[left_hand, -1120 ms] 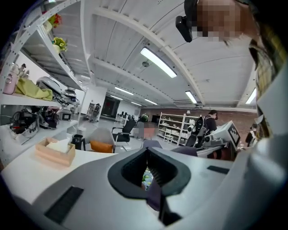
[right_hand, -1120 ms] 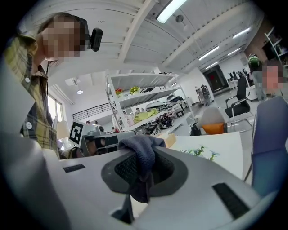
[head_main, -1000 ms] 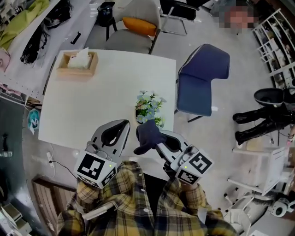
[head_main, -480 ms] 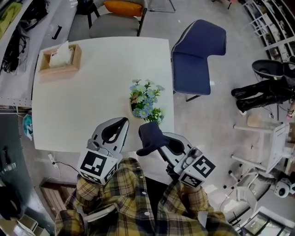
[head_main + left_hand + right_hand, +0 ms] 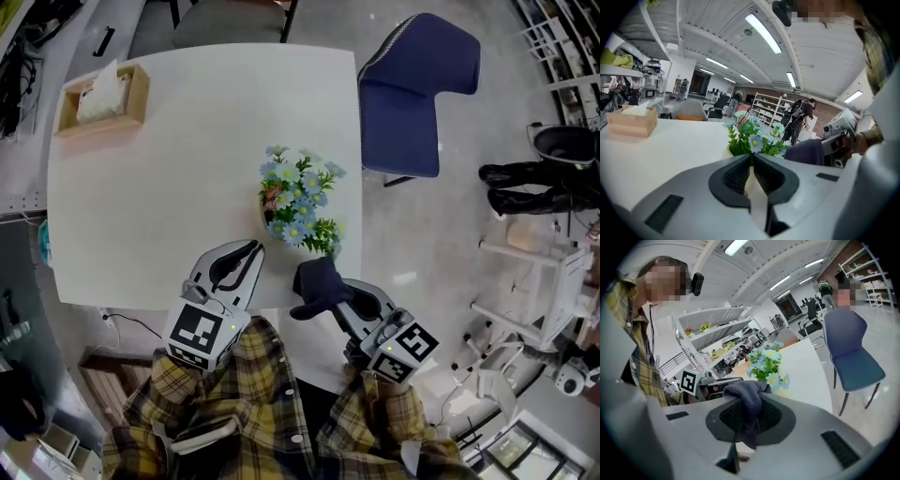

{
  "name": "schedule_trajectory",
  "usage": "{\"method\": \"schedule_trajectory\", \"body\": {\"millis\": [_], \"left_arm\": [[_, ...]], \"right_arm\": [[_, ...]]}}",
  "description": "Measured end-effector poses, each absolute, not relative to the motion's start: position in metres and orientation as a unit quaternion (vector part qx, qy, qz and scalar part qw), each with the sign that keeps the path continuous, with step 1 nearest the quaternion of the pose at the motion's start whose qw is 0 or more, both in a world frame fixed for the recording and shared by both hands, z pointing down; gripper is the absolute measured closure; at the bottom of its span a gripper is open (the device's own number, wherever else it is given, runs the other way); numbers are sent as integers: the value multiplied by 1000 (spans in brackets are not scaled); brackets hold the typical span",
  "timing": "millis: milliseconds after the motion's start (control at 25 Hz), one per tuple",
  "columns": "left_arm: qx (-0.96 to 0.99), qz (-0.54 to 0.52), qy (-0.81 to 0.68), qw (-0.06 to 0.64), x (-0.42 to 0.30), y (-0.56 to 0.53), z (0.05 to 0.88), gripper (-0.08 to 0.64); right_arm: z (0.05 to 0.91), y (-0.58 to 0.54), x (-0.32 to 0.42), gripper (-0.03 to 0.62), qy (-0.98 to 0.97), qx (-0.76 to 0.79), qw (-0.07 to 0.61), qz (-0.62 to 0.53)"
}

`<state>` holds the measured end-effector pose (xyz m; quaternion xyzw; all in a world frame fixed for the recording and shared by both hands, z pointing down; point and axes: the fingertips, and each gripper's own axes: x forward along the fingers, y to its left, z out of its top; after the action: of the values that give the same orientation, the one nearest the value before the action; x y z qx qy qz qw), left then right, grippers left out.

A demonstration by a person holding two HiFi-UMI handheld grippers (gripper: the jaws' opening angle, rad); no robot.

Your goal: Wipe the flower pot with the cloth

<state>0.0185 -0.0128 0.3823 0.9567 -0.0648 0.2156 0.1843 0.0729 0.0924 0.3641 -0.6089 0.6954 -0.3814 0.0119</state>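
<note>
At the far left corner of the desk (image 5: pixel 159 197) I see a wooden tissue box (image 5: pixel 101 97), well apart from everything else. My left gripper (image 5: pixel 246 251) hangs over the near edge of the desk, its fingers pressed together with nothing between them, and it points up and to the right in the head view, toward the plant. In the left gripper view the closed tips line up almost exactly with the flower pot (image 5: pixel 726 152), of which only a pale sliver shows under the leaves.

The pot stands upright by the right edge of the desk, long axis vertical, blue and white flowers (image 5: pixel 300 199) pointing straight up, so from the head view I mostly look down on the blooms.

Right of that, my right gripper (image 5: pixel 749 411) is clamped on the cloth (image 5: pixel 317 286), a dark blue bunch just off the near edge of the desk and close to the plant, not touching it. The cloth's long axis runs along the fingers: a lump folds over the tips and a tail hangs down between them. A blue chair (image 5: pixel 417 89) stands beyond the right edge of the desk.
</note>
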Motion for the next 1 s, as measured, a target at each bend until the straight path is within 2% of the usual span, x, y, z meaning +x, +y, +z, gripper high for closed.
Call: {"method": "schedule_trajectory", "body": {"millis": [240, 400, 640, 880, 960, 1000], "left_arm": [[951, 230, -64, 195, 23, -11, 415, 548], [950, 241, -60, 187, 25, -10, 431, 548], [950, 257, -59, 169, 27, -6, 448, 539], [954, 250, -48, 159, 34, -3, 448, 390], [953, 257, -39, 155, 38, -1, 451, 291], [953, 259, -35, 154, 41, 1, 452, 276]], "right_arm": [[396, 93, 84, 571, 669, -614, 36, -417], [423, 97, 91, 571, 659, -615, 13, -433], [437, 88, 100, 571, 656, -614, 13, -439], [441, 83, 107, 571, 650, -614, 26, -448], [443, 83, 110, 571, 647, -614, 29, -452], [444, 83, 111, 571, 646, -614, 31, -453]]}}
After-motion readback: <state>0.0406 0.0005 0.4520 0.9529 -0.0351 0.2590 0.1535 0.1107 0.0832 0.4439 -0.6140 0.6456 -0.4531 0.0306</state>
